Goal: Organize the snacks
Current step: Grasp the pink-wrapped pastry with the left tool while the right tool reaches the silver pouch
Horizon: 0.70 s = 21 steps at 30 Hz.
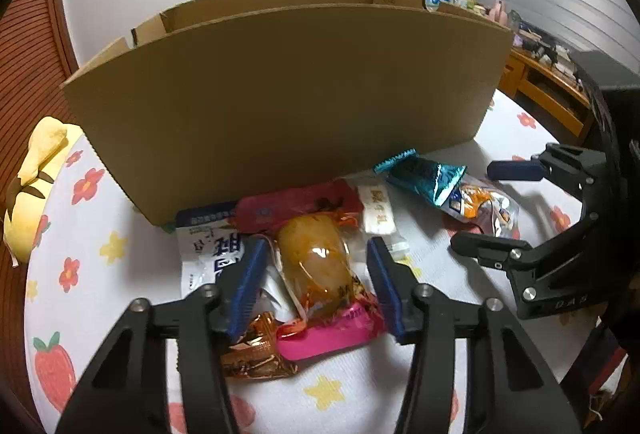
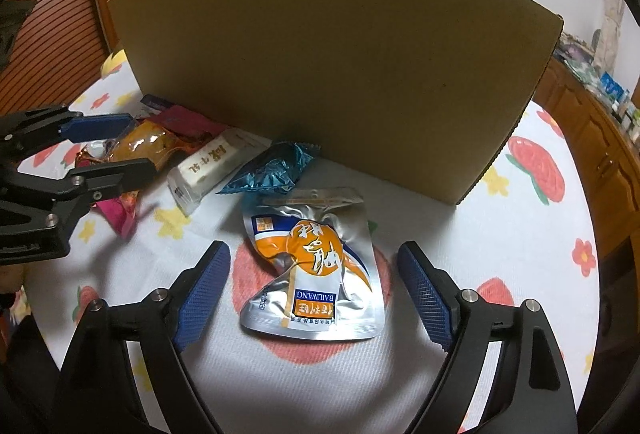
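Left gripper (image 1: 316, 274) fingers narrowed around the orange snack pack (image 1: 316, 266), not clearly pinching yet. Right gripper (image 2: 316, 290) spread wide over the silver pouch (image 2: 316, 266), flat on desk (image 2: 500, 266) by the cardboard box (image 2: 332, 61).

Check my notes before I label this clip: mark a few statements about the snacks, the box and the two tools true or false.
1. The silver and orange pouch lies between the right tool's open fingers. True.
2. The cardboard box lies flattened. False: it stands upright behind the snacks.
3. The left tool straddles an amber packet. True.
4. The teal foil wrapper is inside the box. False: it lies on the tablecloth.
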Each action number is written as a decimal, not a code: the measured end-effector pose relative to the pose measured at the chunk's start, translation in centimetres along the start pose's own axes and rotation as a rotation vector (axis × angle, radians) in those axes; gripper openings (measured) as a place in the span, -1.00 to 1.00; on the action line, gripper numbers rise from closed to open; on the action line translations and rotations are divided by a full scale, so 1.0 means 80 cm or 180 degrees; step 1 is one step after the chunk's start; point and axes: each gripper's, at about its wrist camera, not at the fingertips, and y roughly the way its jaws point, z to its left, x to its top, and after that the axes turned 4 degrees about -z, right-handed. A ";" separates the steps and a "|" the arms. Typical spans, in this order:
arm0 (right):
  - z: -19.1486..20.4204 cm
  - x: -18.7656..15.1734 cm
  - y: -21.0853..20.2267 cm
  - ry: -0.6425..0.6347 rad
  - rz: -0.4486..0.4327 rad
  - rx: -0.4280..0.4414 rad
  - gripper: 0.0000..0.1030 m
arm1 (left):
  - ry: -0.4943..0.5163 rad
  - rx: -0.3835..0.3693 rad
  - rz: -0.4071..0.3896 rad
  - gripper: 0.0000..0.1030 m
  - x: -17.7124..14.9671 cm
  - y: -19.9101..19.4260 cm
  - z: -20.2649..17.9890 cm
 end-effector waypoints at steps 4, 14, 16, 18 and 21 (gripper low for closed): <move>0.002 0.001 0.002 0.0001 0.0004 -0.0010 0.72 | 0.0067 0.0019 0.0097 0.01 -0.004 0.009 -0.003; 0.000 0.001 0.002 -0.0002 0.0005 -0.0012 0.74 | 0.0000 -0.0064 0.0060 -0.21 -0.008 0.000 0.002; 0.000 0.001 0.002 0.0000 0.0006 -0.0010 0.75 | 0.0027 -0.0073 0.0055 -0.22 -0.012 -0.003 0.000; 0.001 0.001 0.002 -0.0002 0.0005 -0.0011 0.75 | 0.0036 -0.0066 0.0033 -0.22 -0.016 -0.010 0.000; 0.001 0.001 0.002 -0.0002 0.0005 -0.0011 0.75 | -0.0027 -0.0106 -0.0014 -0.22 -0.020 -0.021 0.004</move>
